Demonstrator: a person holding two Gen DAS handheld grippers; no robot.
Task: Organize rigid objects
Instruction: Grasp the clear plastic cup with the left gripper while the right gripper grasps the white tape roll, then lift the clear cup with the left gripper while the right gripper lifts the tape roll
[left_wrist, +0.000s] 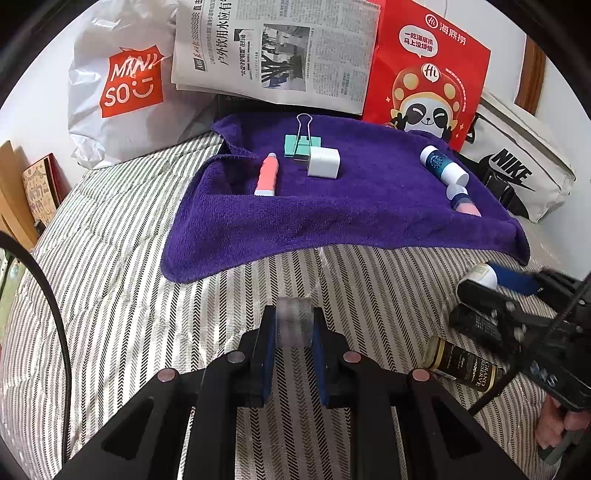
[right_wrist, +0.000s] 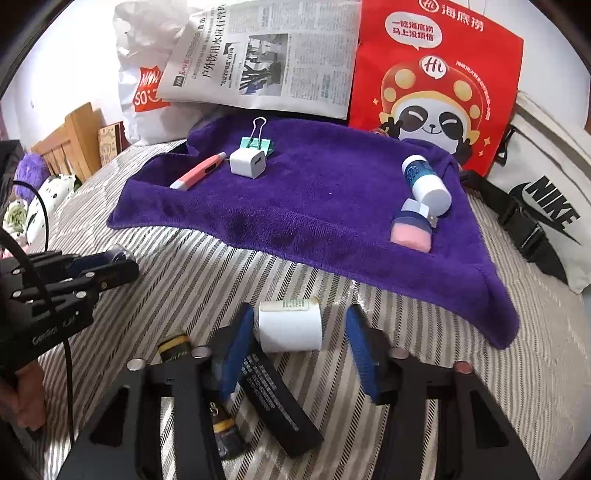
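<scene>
Clamped tight, the jaws of my left gripper (left_wrist: 293, 319) held a small cloudy roll (left_wrist: 295, 326) over the striped bedcover (left_wrist: 129, 295); blur left its make hard to tell. Beyond it lay the purple towel (left_wrist: 332, 221), carrying from left to right a pink pen-shaped stick (left_wrist: 266, 175), a mint binder clip (left_wrist: 301, 142), a white charger cube (left_wrist: 324, 162), a teal-and-white bottle (left_wrist: 441, 166) on its side and a pink jar (left_wrist: 466, 205) just beside its cap. The jaws of my right gripper (right_wrist: 300, 312) stood apart around a white cylinder (right_wrist: 290, 326) lying on the cover, neither pad pressing it. Under its left-hand finger a flat black box (right_wrist: 275, 398) and a gold-banded dark bottle (right_wrist: 173, 347) were partly hidden, and the box's print was too small to read.
</scene>
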